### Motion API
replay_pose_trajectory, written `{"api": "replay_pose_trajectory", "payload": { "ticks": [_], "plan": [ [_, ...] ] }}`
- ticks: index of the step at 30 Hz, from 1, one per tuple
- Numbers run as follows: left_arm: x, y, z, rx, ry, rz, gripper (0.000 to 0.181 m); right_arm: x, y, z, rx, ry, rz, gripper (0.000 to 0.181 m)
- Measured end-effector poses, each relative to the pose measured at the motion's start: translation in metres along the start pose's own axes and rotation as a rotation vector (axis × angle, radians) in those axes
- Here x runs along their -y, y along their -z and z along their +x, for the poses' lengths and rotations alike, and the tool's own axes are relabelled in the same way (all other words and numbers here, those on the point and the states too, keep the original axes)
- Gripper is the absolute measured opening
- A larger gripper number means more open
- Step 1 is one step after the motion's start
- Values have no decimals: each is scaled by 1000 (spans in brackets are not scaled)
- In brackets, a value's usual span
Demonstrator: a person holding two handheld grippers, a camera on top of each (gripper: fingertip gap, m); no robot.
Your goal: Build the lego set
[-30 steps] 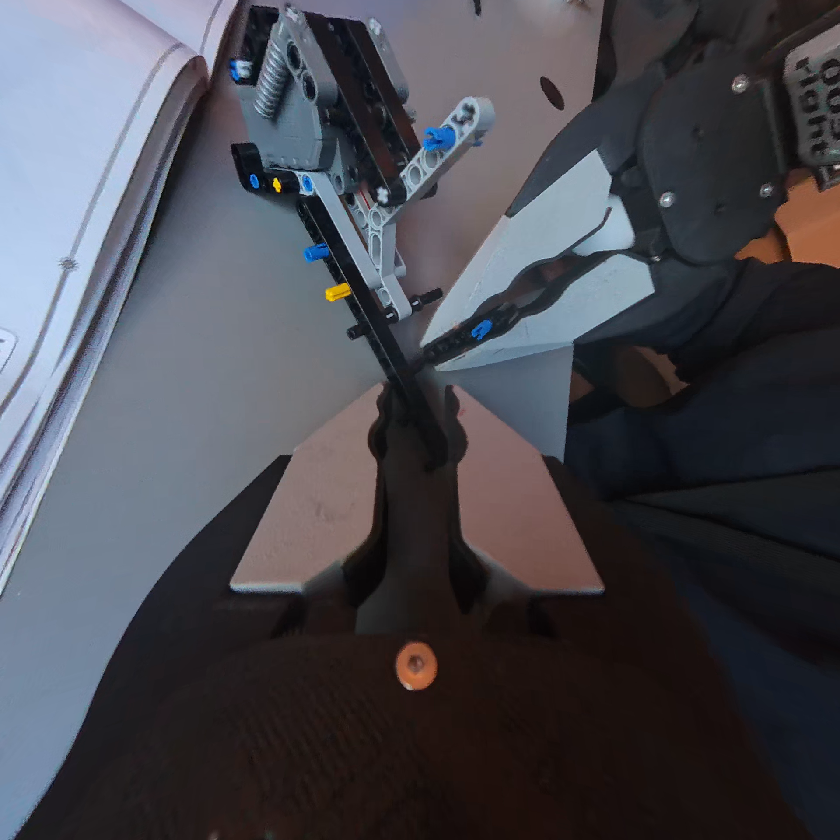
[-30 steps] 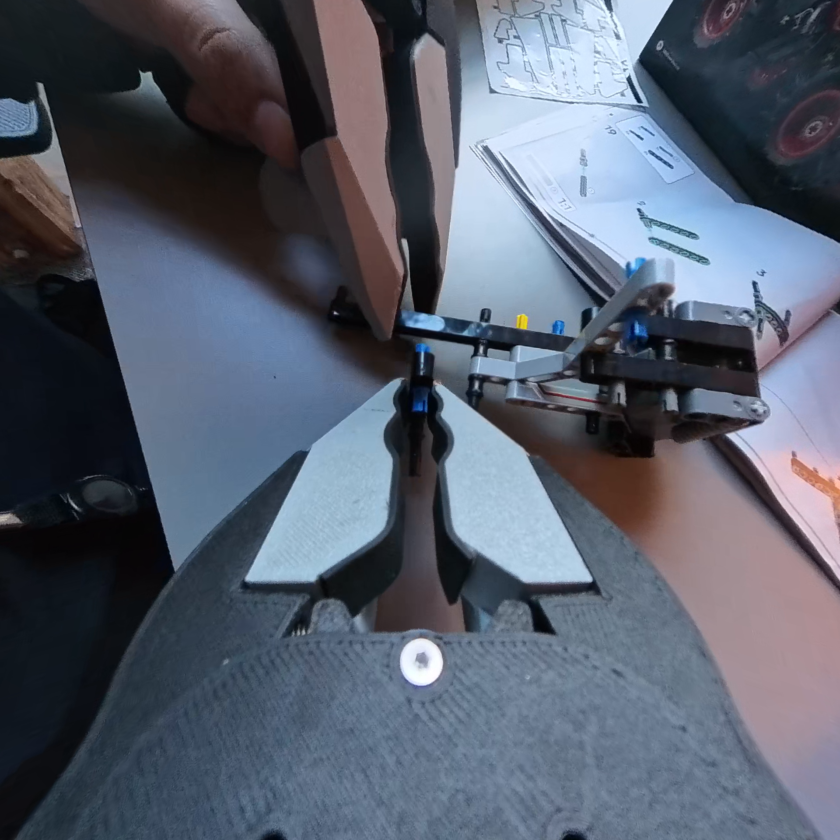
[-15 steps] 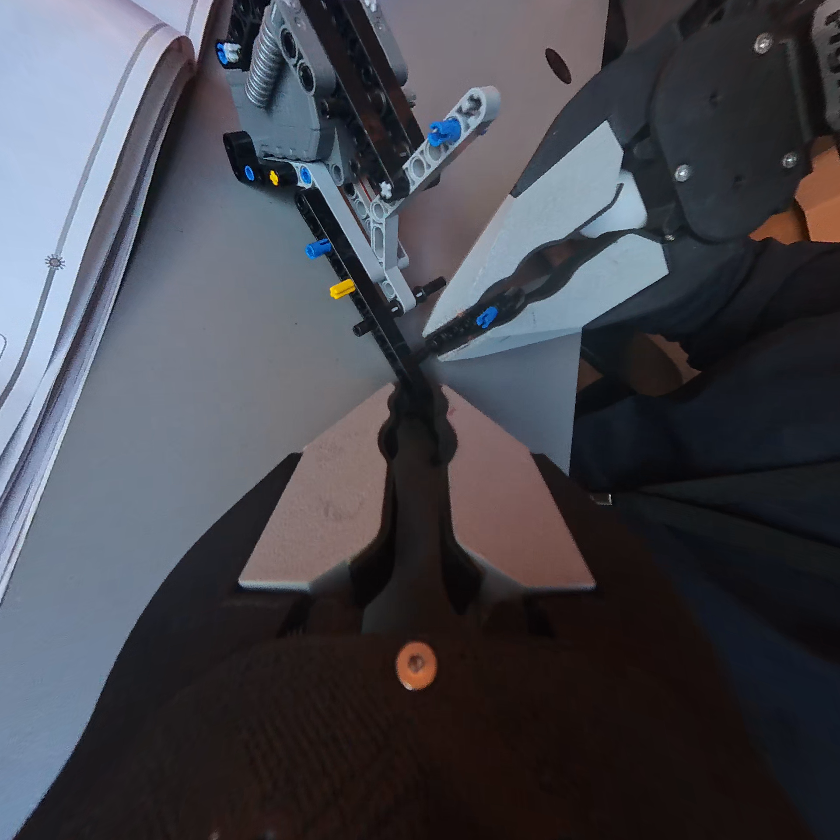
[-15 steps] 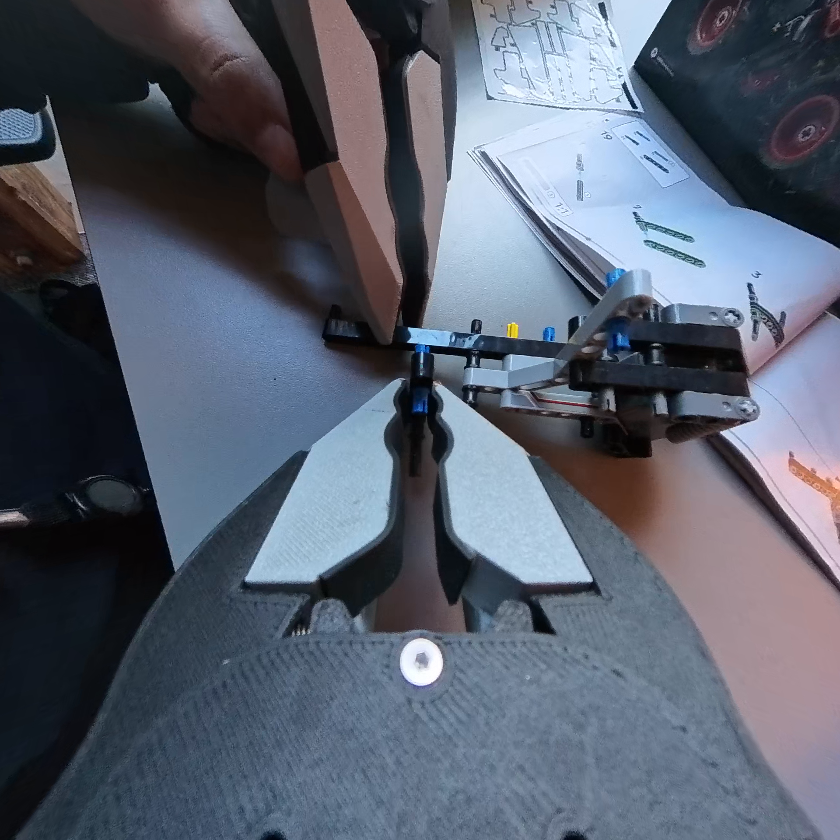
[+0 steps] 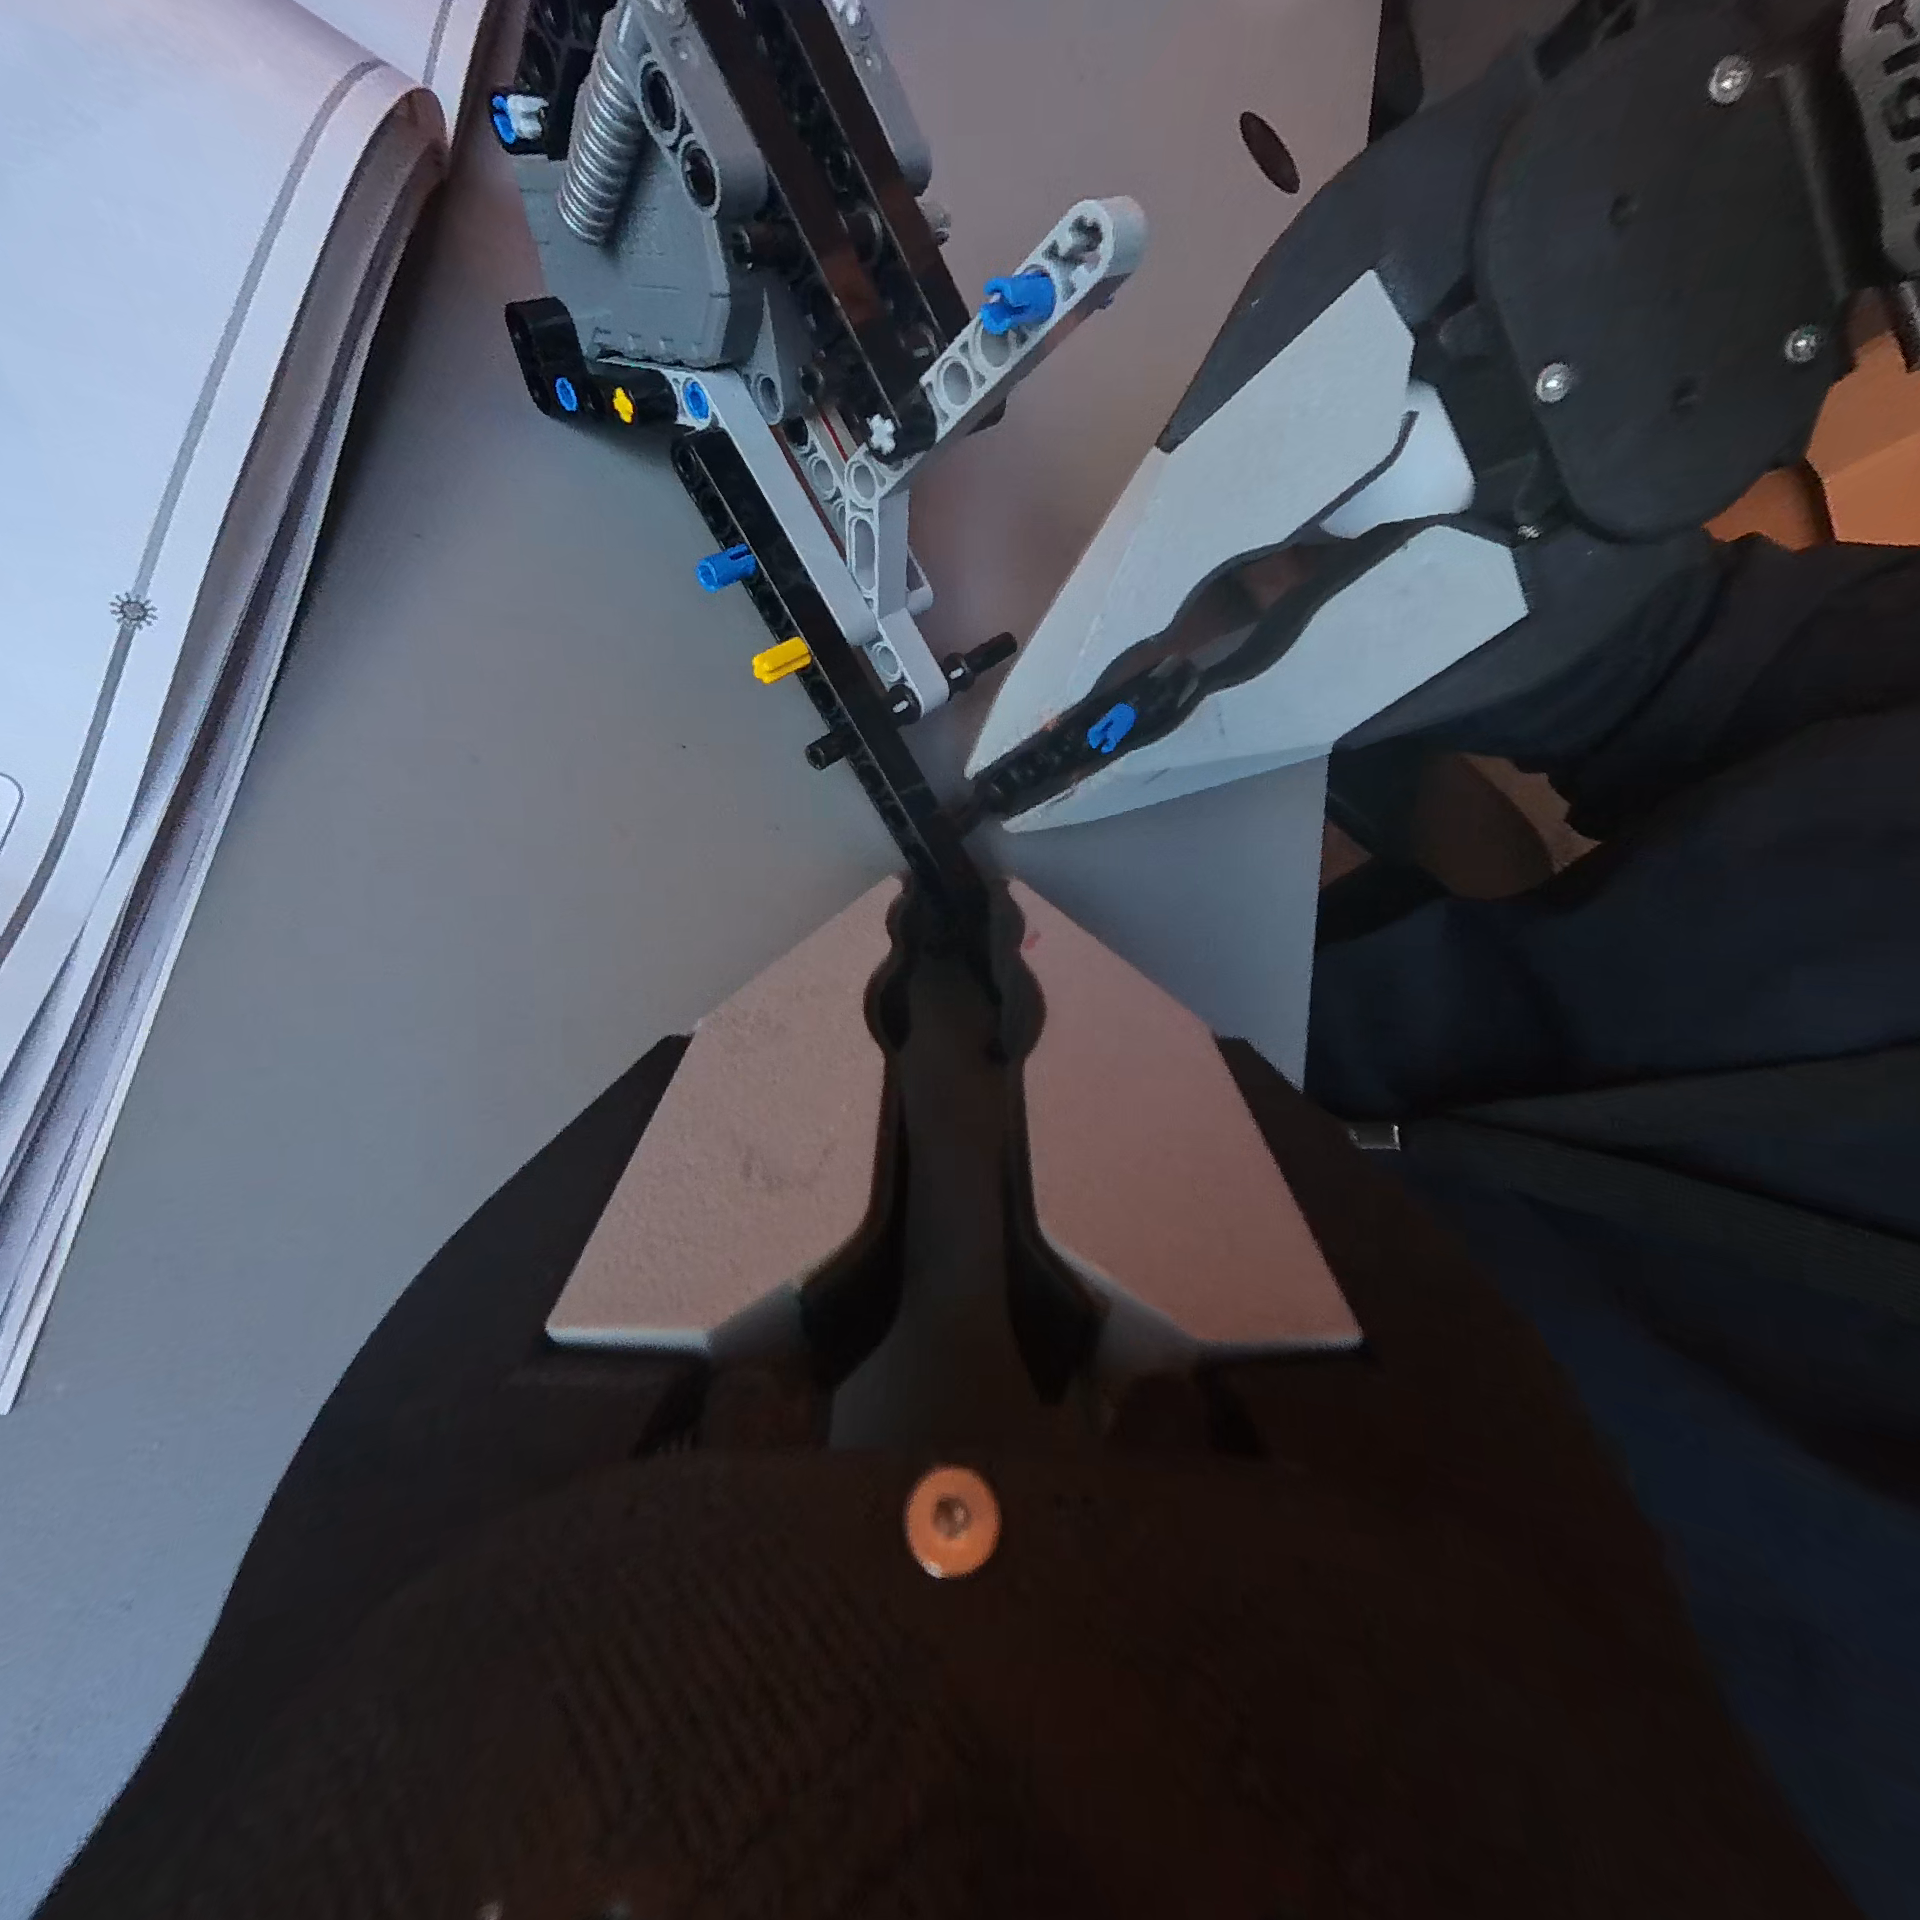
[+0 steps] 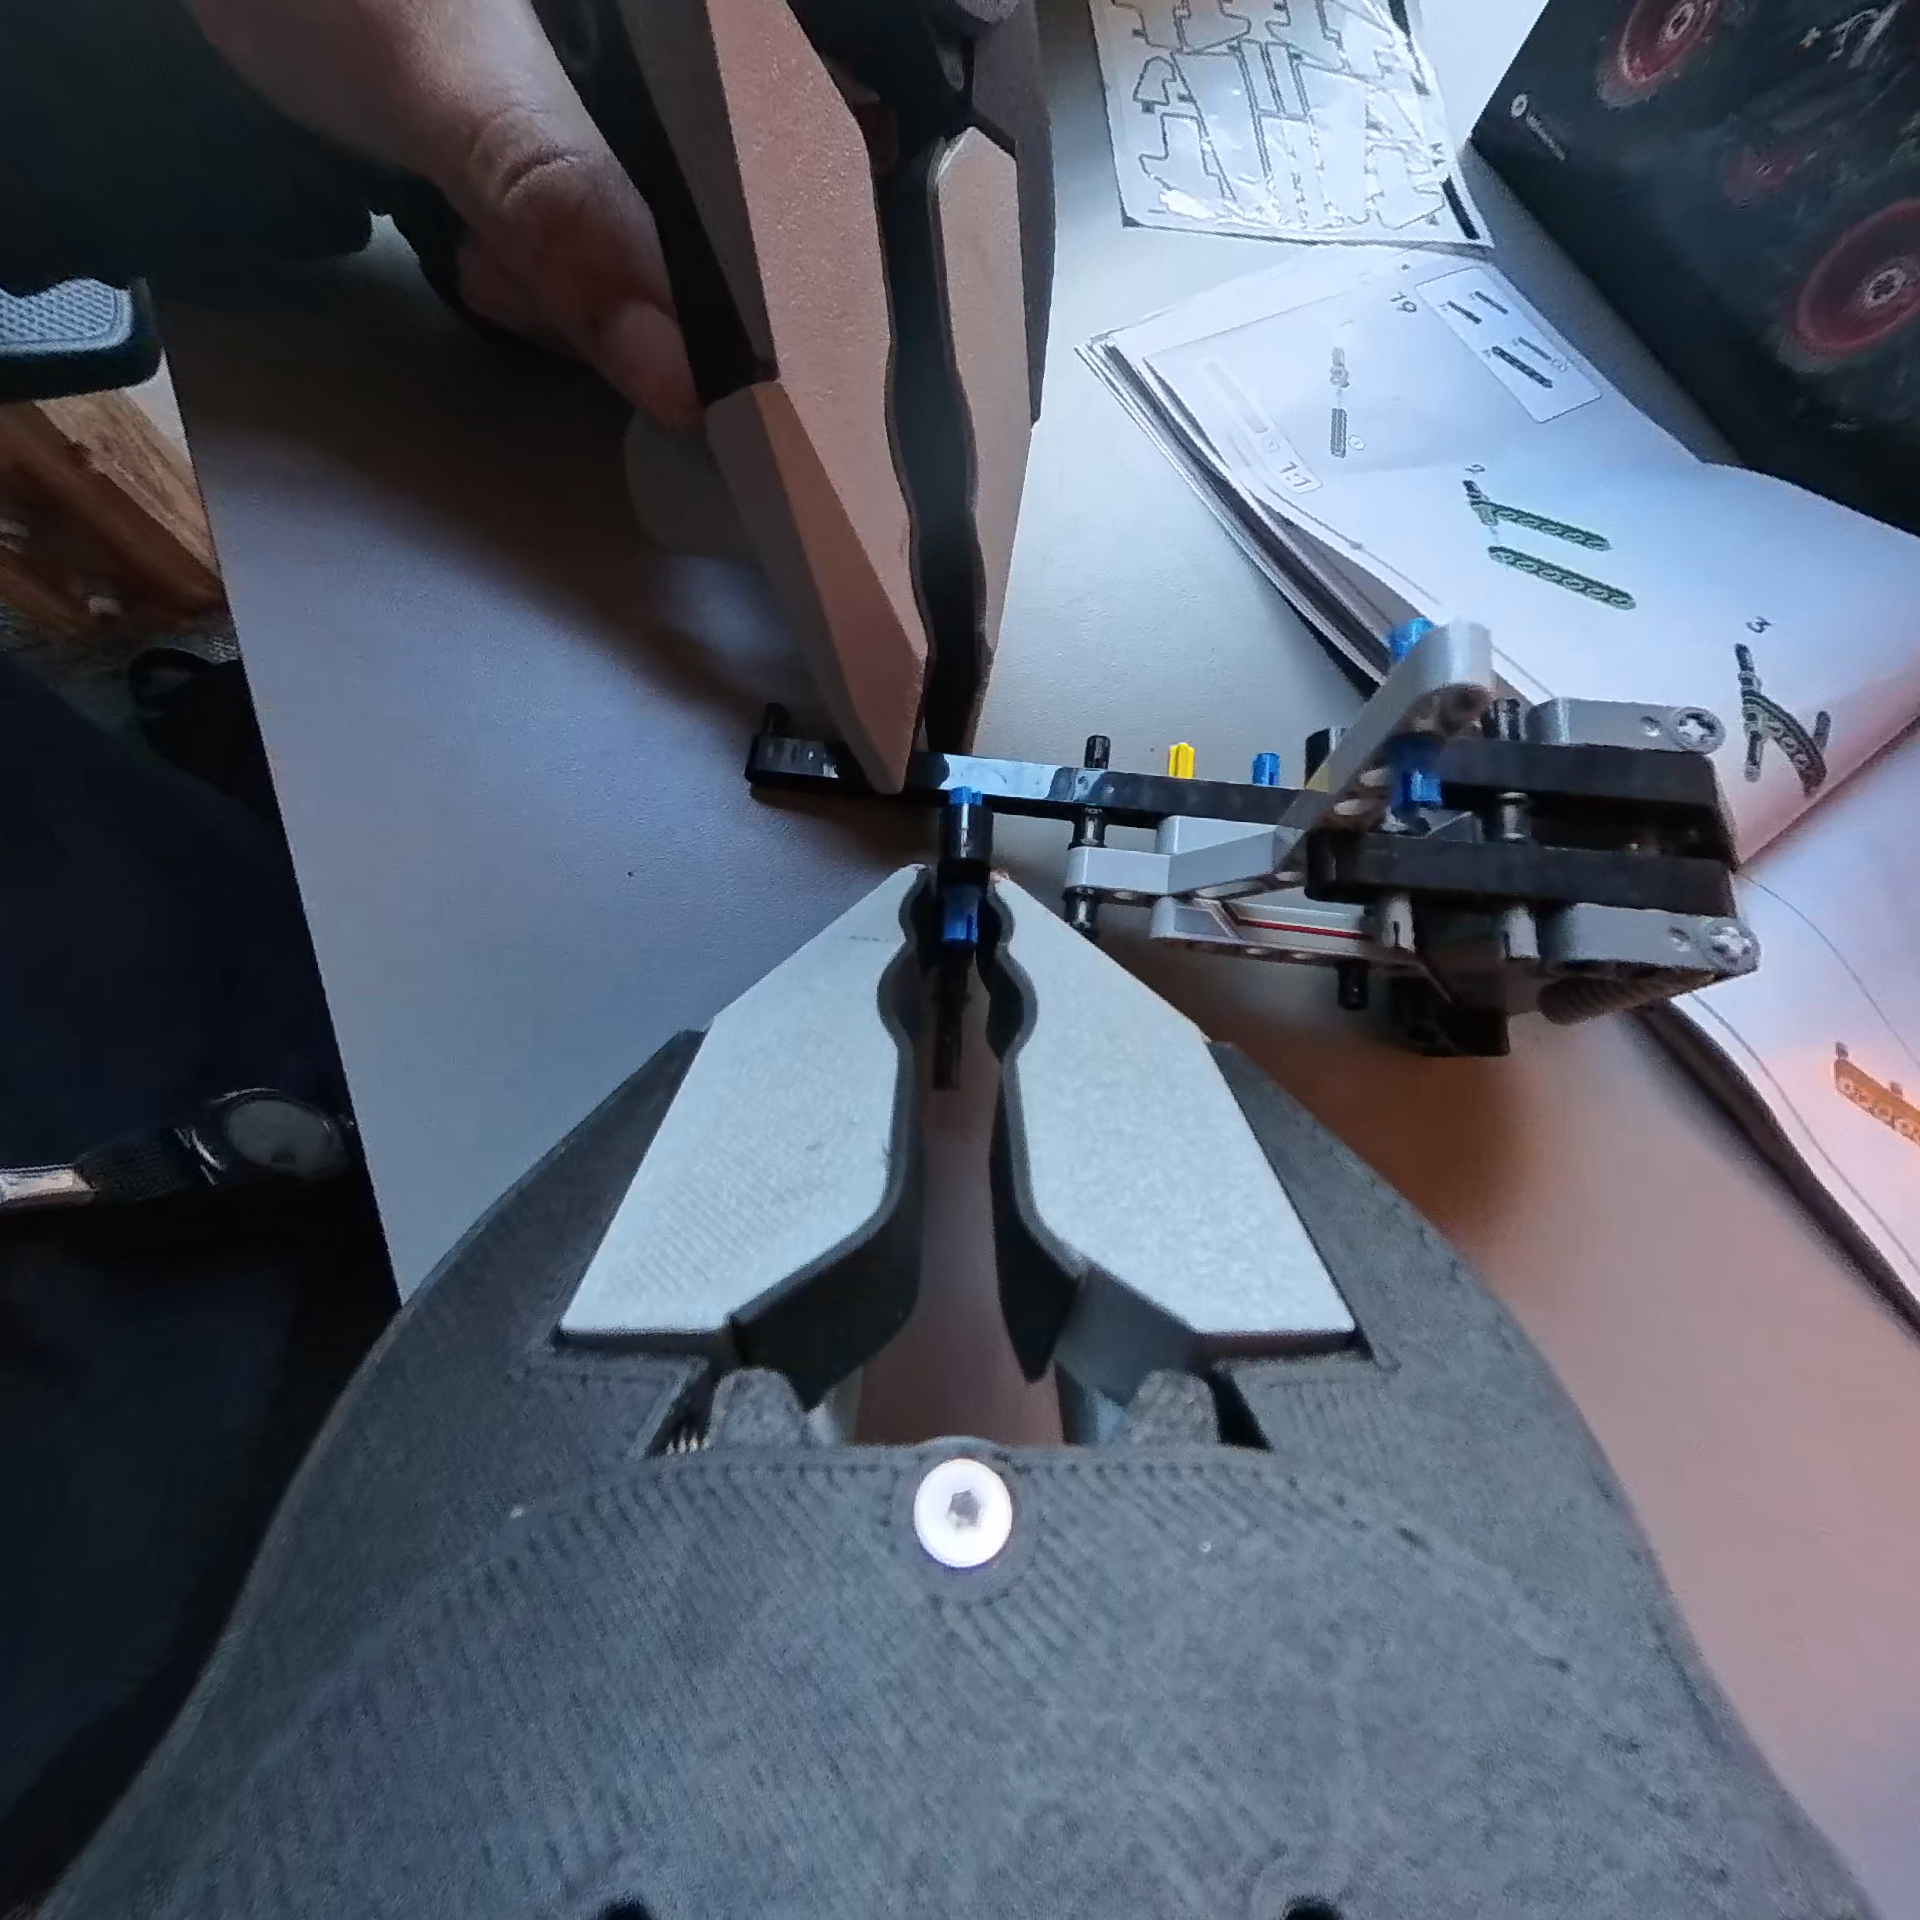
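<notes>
A: Where's the lego assembly [image 5: 748, 260]?

B: On the counter [image 5: 468, 831], at twelve o'clock. The left tool [image 5: 951, 925] clamps its long black beam [image 6: 1049, 777].

A: The right tool [image 6: 958, 925]?

B: Clamped on a small black piece [image 6: 954, 935] touching that beam.

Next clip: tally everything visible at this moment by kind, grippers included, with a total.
Grippers: 2 (left gripper, right gripper)
Lego assembly: 1, its long black beam clamped by the left gripper
Small black piece with a blue pin: 1, held in the right gripper
Instruction booklet: 1
Sticker sheet: 1
Dark box: 1
Total: 7
</notes>
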State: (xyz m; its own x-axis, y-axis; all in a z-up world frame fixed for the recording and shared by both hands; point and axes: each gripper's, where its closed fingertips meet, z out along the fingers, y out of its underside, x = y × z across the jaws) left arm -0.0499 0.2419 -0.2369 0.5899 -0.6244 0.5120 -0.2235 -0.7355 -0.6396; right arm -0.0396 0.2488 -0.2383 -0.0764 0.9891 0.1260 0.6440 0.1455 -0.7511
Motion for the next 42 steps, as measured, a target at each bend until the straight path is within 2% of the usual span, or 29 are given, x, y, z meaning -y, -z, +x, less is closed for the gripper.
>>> {"api": "replay_pose_trajectory", "payload": {
  "ticks": [28,33,38,42],
  "plan": [
    [2,3,-8,73,-1,30,10,5,-7,4,-93,59,-20,5],
    [3,4,-9,88,-3,36,10,6,-8,5,-37,-27,-14,5],
    [4,4,-10,84,3,41,10,8,-7,5,92,-244,6,5],
    [4,4,-10,77,13,42,10,7,-7,5,123,-305,7,5]
  ]
}}
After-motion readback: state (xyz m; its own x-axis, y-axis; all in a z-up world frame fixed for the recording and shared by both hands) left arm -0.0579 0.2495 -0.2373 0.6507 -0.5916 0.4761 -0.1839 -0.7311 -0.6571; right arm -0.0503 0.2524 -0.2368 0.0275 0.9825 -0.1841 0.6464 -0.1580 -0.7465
